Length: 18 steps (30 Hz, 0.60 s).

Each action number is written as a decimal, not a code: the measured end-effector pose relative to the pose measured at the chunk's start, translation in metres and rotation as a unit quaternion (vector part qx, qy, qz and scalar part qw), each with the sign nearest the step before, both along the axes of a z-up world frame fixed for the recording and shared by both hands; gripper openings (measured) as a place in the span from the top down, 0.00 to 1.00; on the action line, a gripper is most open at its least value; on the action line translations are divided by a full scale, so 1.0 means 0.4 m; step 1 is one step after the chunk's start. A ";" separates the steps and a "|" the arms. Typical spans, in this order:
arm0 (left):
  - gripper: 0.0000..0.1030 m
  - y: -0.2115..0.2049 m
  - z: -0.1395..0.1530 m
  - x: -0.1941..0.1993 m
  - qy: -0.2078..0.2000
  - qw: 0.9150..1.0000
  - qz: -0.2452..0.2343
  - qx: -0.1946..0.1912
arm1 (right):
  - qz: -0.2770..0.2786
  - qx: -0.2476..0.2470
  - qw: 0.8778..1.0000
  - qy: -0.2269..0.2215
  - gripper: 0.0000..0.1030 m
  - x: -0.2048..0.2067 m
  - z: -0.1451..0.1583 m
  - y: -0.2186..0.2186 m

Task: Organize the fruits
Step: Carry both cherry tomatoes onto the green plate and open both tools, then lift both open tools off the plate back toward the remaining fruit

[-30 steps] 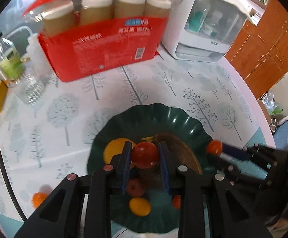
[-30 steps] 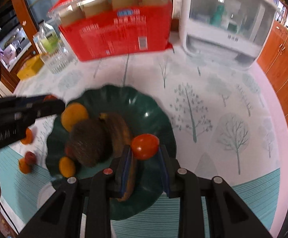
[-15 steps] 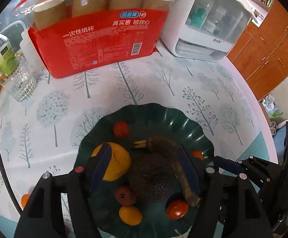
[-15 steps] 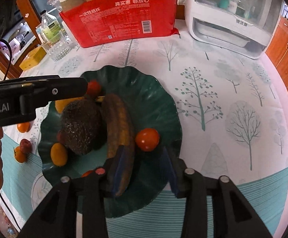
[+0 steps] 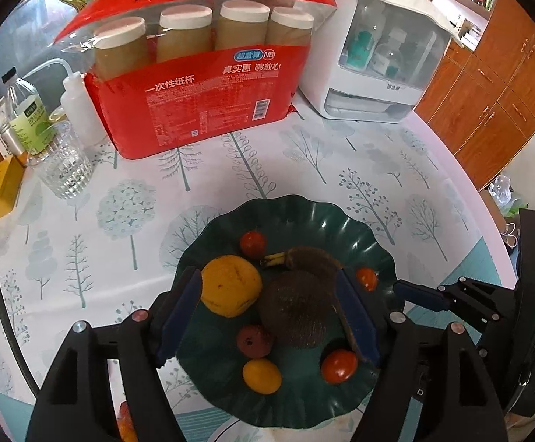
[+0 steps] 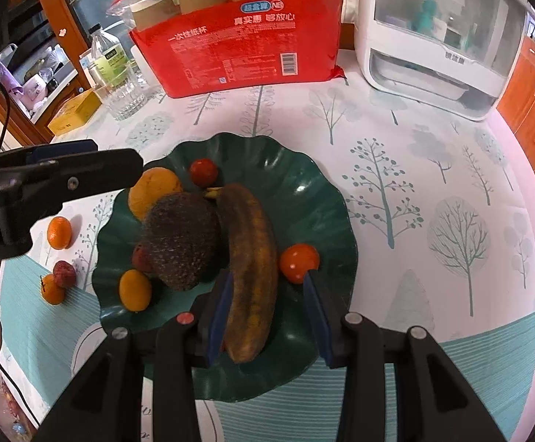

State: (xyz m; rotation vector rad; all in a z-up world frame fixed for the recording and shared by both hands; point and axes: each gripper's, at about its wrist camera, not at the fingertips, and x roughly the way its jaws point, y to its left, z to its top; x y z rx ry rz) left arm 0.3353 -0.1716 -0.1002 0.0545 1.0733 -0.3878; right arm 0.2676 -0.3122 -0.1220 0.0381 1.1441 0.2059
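Behind the green plate (image 6: 326, 199), the red pack (image 5: 208, 107) reads "一次性纸杯"; both tongs, left (image 5: 271, 316) and right (image 6: 267, 313), gape empty.

banana (image 5: 342, 316) half hidden behind left gripper (image 5: 267, 316), orange fruit (image 5: 125, 421) cut off

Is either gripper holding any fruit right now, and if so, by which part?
Nothing is held. The left gripper and right gripper are both open over the green plate.

Both hand-held grippers, L (image 5: 269, 313) & R (image 6: 269, 302), w/ jaws spread wide, empty.
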 end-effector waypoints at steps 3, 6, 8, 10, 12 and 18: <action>0.28 0.011 0.008 -0.017 -0.002 1.000 0.000 0.000 | -0.003 0.001 1.000 -0.002 0.61 -0.012 0.009 0.003; 0.28 0.024 0.012 -0.038 -0.002 1.000 0.001 -0.001 | -0.006 0.003 1.000 -0.005 0.61 -0.027 0.018 0.006; 0.28 0.035 0.014 -0.055 -0.001 1.000 0.002 -0.002 | -0.009 0.004 1.000 -0.007 0.61 -0.042 0.025 0.007; 0.28 0.044 0.015 -0.076 0.000 1.000 0.000 -0.003 | -0.011 0.008 1.000 -0.008 0.61 -0.056 0.029 0.009; 0.28 0.054 0.015 -0.100 0.001 1.000 -0.003 0.000 | -0.014 0.010 1.000 -0.009 0.61 -0.074 0.033 0.011; 0.27 0.095 0.023 -0.175 0.001 1.000 -0.006 -0.006 | -0.022 0.023 0.999 -0.010 0.61 -0.146 0.040 0.028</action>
